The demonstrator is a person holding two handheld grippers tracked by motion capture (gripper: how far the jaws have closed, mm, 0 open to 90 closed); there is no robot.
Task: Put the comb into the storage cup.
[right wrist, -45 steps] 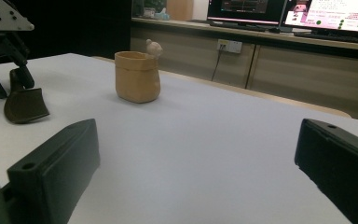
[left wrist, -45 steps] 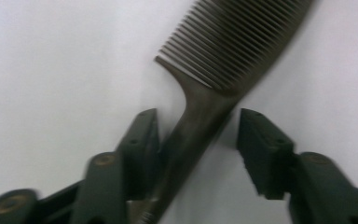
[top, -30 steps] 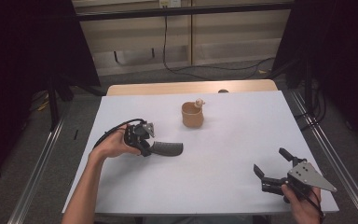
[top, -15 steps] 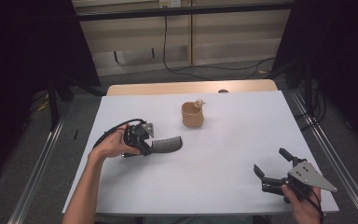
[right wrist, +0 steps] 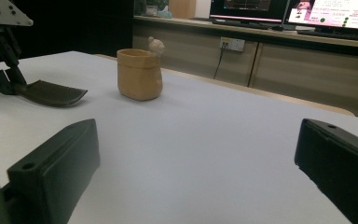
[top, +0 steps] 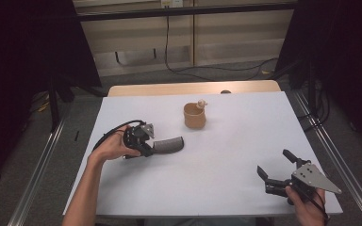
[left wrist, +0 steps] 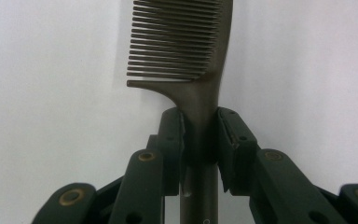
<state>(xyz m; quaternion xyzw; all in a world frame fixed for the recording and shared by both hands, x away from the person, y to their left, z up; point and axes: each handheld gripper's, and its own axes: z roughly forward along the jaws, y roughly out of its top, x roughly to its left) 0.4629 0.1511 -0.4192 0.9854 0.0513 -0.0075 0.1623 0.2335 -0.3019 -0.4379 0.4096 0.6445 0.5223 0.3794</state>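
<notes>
Cup as landmark on the bench

The cup (top: pixel 194 116) stands on the bench (top: pixel 226 188), toward its far edge. The comb (top: pixel 168 144), held in the left claw (top: pixel 147 147), lies nearer and left of the cup. The right claw (top: pixel 273 169) sits nearer and well right of the cup.

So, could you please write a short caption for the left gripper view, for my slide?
Left gripper shut on the handle of a dark comb, teeth pointing left, above the white table.
</notes>
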